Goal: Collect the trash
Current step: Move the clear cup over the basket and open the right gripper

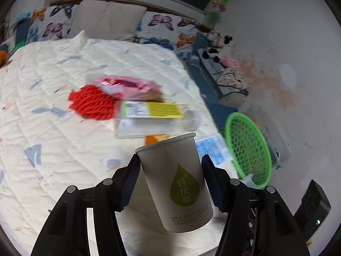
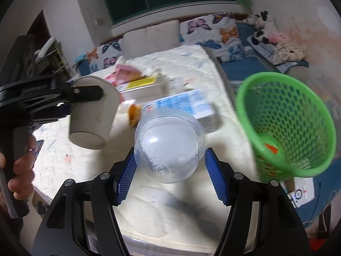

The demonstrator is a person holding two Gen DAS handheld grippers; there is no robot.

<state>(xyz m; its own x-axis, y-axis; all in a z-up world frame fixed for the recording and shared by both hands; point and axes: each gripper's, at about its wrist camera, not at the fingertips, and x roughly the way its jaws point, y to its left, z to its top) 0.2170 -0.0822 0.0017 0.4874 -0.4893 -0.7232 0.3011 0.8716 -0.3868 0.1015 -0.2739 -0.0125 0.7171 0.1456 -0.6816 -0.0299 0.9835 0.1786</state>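
The paper cup [image 1: 174, 181] sits clamped between the blue pads of the left gripper [image 1: 170, 183], clear of the bed [image 1: 53, 128], upright and tilted a little, its green drop logo facing the camera. In the right wrist view the same cup [image 2: 93, 113] hangs above the bed's left side, the black finger [image 2: 85, 93] pressed across its wall, and a hand [image 2: 19, 170] grips the handle below.

The clear plastic cup [image 2: 170, 145] is gripped on its sides by the right gripper [image 2: 170, 166], its rounded base toward the camera and its mouth pointing away; it too is off the bed.

The green basket [image 2: 287, 123] stands at the bed's right edge, tipped so its mouth faces the grippers, with some orange and pale scraps in its bottom. In the left wrist view the basket [image 1: 247, 147] shows just right of the paper cup.

More litter lies on the quilt. Near the bed's middle are a red net [image 1: 91, 102], a pink wrapper [image 1: 127, 85] touching it, and a box with a yellow label [image 1: 151, 111]. A blue-and-white carton [image 2: 183, 106] and a small orange piece [image 2: 134, 115] lie nearer, just behind the clear cup.

Butterfly pillows [image 1: 162, 25] line the head of the bed, and plush toys [image 1: 219, 47] sit in the far right corner by the wall.
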